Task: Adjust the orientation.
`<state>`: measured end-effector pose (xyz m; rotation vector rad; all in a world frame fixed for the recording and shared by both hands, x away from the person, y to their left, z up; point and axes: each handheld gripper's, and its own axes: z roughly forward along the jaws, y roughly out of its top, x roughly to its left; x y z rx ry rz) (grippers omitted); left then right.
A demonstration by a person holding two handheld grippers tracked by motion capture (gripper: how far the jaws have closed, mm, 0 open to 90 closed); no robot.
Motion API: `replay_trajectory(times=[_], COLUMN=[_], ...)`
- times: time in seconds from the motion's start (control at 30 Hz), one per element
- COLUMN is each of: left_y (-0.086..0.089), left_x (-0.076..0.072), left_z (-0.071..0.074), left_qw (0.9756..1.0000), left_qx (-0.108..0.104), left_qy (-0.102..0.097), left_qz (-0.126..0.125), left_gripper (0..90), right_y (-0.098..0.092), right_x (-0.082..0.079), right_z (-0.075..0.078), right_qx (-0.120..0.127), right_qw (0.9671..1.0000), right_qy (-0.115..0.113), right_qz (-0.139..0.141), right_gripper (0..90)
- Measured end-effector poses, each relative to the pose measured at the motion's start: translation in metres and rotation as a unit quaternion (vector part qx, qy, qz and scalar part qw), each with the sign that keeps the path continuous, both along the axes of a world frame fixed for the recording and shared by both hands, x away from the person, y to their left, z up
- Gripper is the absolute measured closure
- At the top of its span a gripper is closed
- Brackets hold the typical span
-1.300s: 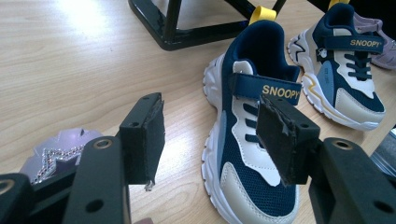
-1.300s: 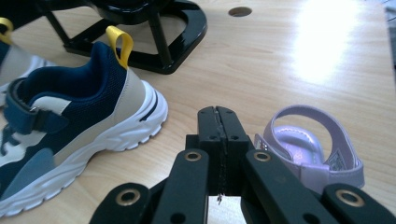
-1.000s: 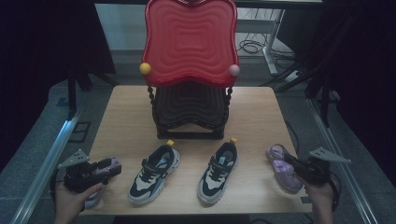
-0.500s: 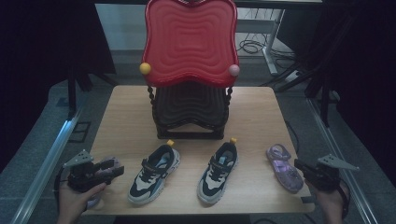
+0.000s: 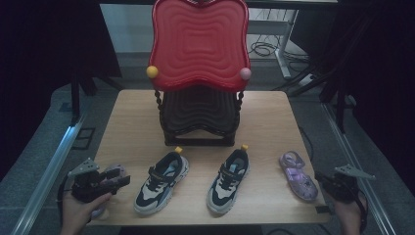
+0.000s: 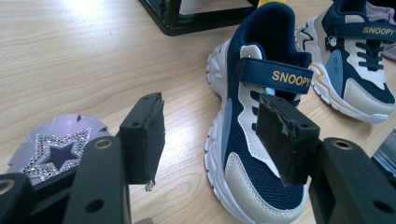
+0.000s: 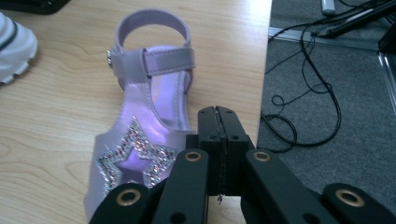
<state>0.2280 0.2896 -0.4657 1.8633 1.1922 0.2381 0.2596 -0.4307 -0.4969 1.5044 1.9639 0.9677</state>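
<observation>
The word "SNOOPY" stood in yellow letters on the navy strap of the navy, white and grey child's trainer [image 6: 254, 135] nearest the left gripper, and again on the strap of its matching second trainer [image 6: 359, 60] farther off. In the high view the two trainers sat side by side near the front edge of the light wooden table [image 5: 132, 122], toes toward the person, with a black ribbed stand carrying a wavy red tray [image 5: 198, 44] behind them.

The left gripper [image 6: 210, 128] hovered with its jaws standing wide apart and nothing between them, aimed at the gap beside the near trainer. A lilac sandal with a glittering star [image 6: 58, 151] lay just beside its left jaw.

The right gripper [image 7: 218, 135] had its jaws pressed fully together, empty, poised over the table's right edge. Just beside it lay the other lilac star sandal [image 7: 149, 112], strap buckled, near grey floor and black cables [image 7: 308, 98].
</observation>
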Motion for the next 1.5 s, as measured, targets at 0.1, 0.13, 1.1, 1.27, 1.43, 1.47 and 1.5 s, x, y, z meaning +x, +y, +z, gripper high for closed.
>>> replay_trajectory(times=[0.1, 0.13, 1.1, 1.27, 1.43, 1.47, 1.5], left_y=[0.0, 0.0, -0.001, -0.001, 0.0, 0.0, 0.0], left_x=[0.0, 0.0, -0.002, -0.002, -0.002, -0.003, -0.003], left_z=[0.0, 0.0, 0.0, 0.0, 0.001, 0.001, 0.001], left_qw=[1.0, 1.0, 1.0, 1.0, 1.0, 1.0, 1.0], left_qx=[0.001, 0.001, 0.004, 0.004, 0.004, 0.004, 0.003], left_qy=[0.001, 0.001, 0.001, 0.001, 0.0, 0.0, 0.0], left_qz=[-0.001, 0.0, -0.004, -0.003, -0.003, -0.003, -0.003], left_gripper=[41.7, 41.7, 41.8, 41.8, 41.7, 41.7, 41.7], right_y=[-0.001, -0.002, 0.008, 0.01, 0.015, 0.018, 0.018], right_x=[0.0, -0.001, -0.003, -0.006, -0.01, -0.011, -0.011], right_z=[-0.001, -0.002, -0.013, -0.013, -0.013, -0.013, -0.013], right_qx=[-0.003, -0.005, -0.025, -0.022, -0.024, -0.026, -0.026], right_qw=[1.0, 1.0, 0.9994, 0.9994, 0.9992, 0.999, 0.999], right_qy=[0.002, 0.003, 0.025, 0.028, 0.032, 0.036, 0.036], right_qz=[-0.002, -0.004, -0.003, -0.005, -0.005, -0.003, -0.003], right_gripper=[90.0, 90.0, 90.0, 90.0, 90.0, 90.0, 90.0])
